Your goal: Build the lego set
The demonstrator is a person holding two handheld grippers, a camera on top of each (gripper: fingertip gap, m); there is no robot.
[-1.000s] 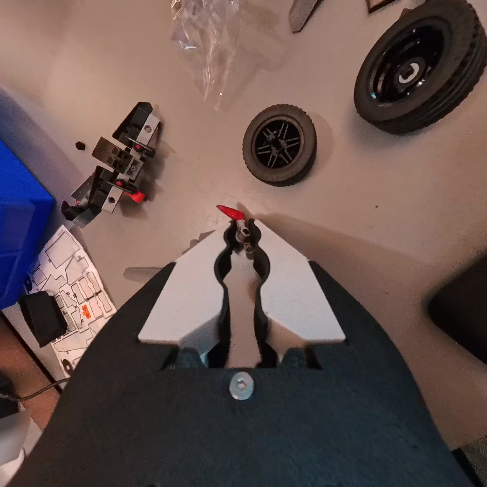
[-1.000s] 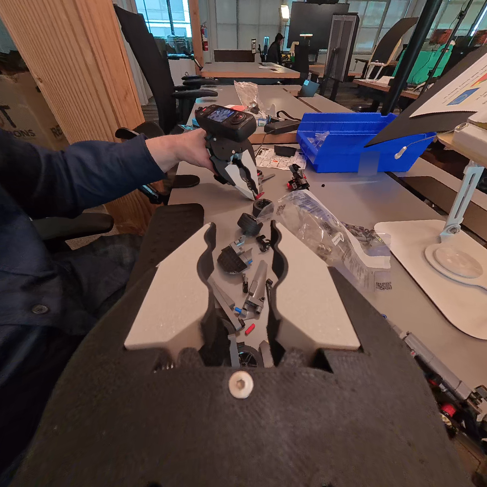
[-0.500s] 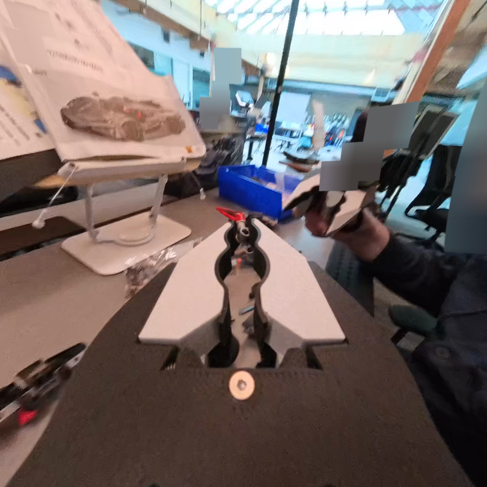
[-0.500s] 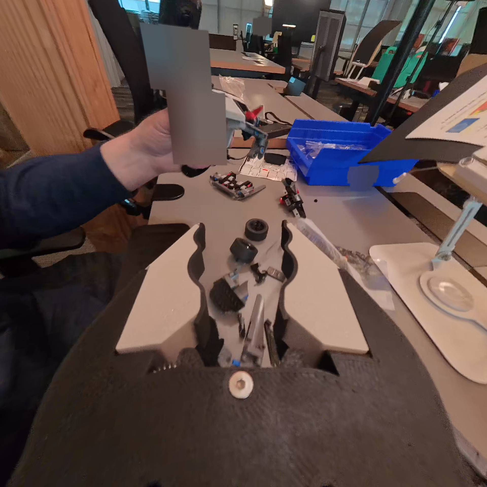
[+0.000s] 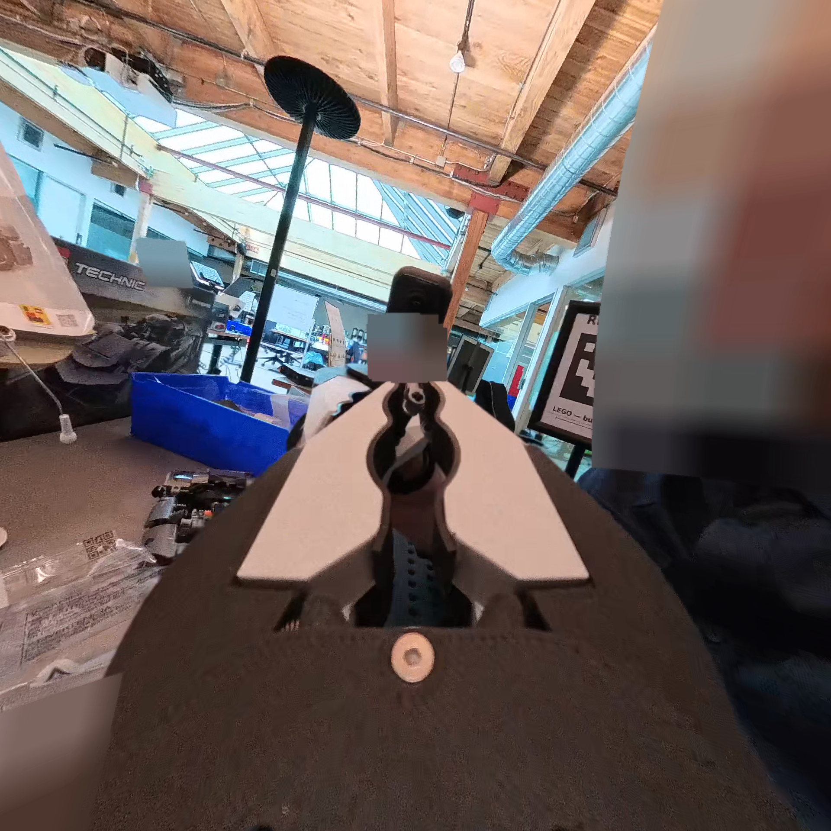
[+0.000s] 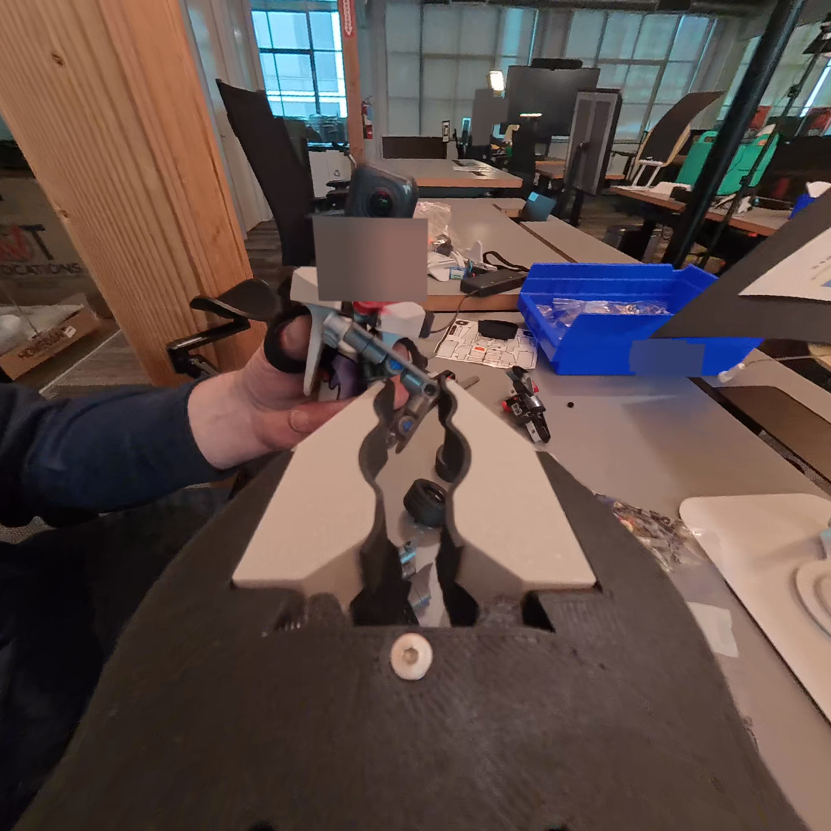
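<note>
The lego piece, a grey beam with blue pins, is hanging in the air above the table, clamped by the left gripper, its long axis slanting down toward the right gripper, whose fingers are standing parted around its lower end. The blue bin is holding clear plastic bags.

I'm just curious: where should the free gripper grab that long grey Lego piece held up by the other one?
Likely its free lower end, approached head-on: the left gripper clamps the upper end, and the grey Lego piece slants down toward the open right gripper.
</note>
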